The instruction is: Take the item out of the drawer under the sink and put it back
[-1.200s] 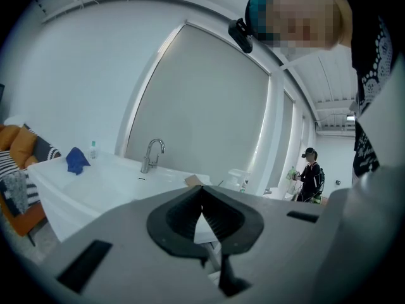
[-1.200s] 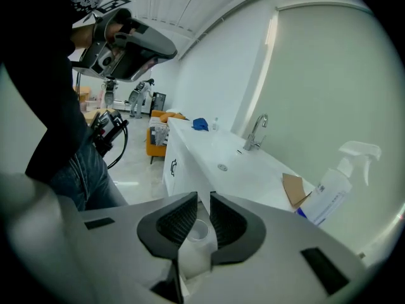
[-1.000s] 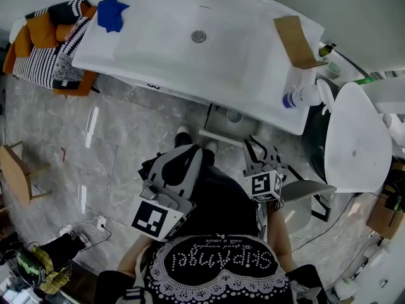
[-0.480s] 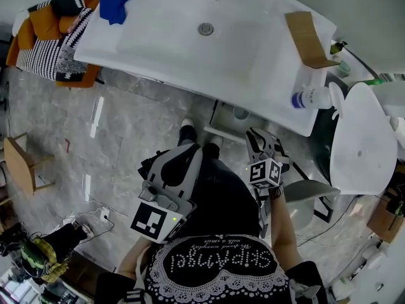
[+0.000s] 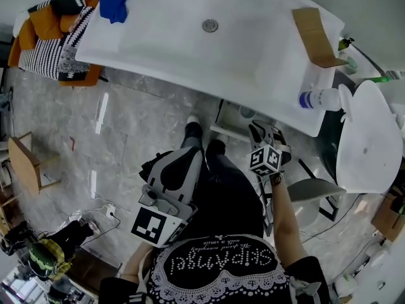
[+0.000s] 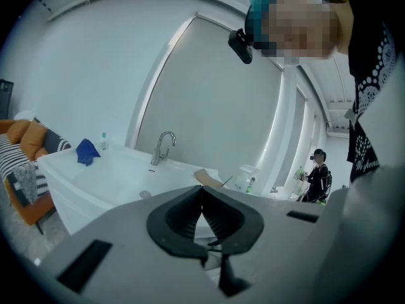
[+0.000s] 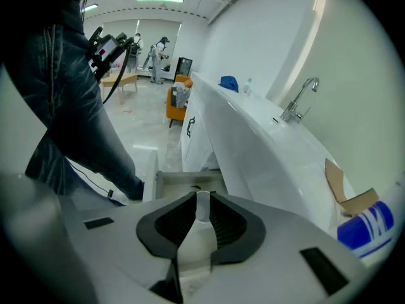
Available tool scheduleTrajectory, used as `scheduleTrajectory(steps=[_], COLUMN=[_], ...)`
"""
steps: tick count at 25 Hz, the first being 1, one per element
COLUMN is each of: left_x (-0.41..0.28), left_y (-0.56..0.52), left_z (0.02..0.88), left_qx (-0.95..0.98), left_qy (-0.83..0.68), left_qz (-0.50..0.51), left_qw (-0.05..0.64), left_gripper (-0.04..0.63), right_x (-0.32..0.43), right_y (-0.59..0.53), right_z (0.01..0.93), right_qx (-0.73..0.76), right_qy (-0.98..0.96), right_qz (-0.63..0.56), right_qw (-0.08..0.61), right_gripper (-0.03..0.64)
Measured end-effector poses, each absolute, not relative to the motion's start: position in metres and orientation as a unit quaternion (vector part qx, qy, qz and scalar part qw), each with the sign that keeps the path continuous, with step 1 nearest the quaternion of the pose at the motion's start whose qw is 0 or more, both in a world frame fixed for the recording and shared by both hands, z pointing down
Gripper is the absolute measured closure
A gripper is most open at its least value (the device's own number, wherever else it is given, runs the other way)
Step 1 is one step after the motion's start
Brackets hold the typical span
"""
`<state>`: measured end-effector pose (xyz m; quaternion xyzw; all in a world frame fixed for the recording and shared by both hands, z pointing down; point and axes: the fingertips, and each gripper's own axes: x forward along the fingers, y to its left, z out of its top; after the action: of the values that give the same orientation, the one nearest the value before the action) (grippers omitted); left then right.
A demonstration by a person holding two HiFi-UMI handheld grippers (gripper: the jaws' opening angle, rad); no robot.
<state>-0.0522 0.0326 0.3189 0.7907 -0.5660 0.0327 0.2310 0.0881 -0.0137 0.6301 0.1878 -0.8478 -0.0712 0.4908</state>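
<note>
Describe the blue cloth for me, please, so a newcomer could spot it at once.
Find the long white sink. Go to its left end, next to the striped sofa. The cloth lies crumpled on the back corner, the only blue thing at that end.

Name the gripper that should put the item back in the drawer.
Right. The right gripper is shut on the white item, facing the open drawer; the left gripper is shut, empty, held near the body.
</note>
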Motion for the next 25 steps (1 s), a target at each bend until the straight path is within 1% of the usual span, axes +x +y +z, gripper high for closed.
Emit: scheduleTrajectory(steps=[4,9,25], left_x=[-0.054,-0.06,-0.075], left_y=[0.031,0.034,0.031], left_z=[0.322,0.33,0.328], left_qx=[0.793,0.788,0.766], left_qy=[-0.564,-0.565,-0.593], left_qz=[0.032,0.056,0.05], left_qw=[0.229,0.236,0.244], left_gripper=[0.591,0.591,0.591], right_x=[0.087,0.083,0.078], right_y=[-0.019,-0.021,-0.017], right_z=[0.647,0.665,0.717], right_qx=[0.176,0.165,0.121], right_qy=[-0.841,-0.837,-0.812], right_qz=[-0.067,-0.052,-0.042], right_qw=[0.508,0.518,0.569], right_gripper=[0.554,0.554,0.554])
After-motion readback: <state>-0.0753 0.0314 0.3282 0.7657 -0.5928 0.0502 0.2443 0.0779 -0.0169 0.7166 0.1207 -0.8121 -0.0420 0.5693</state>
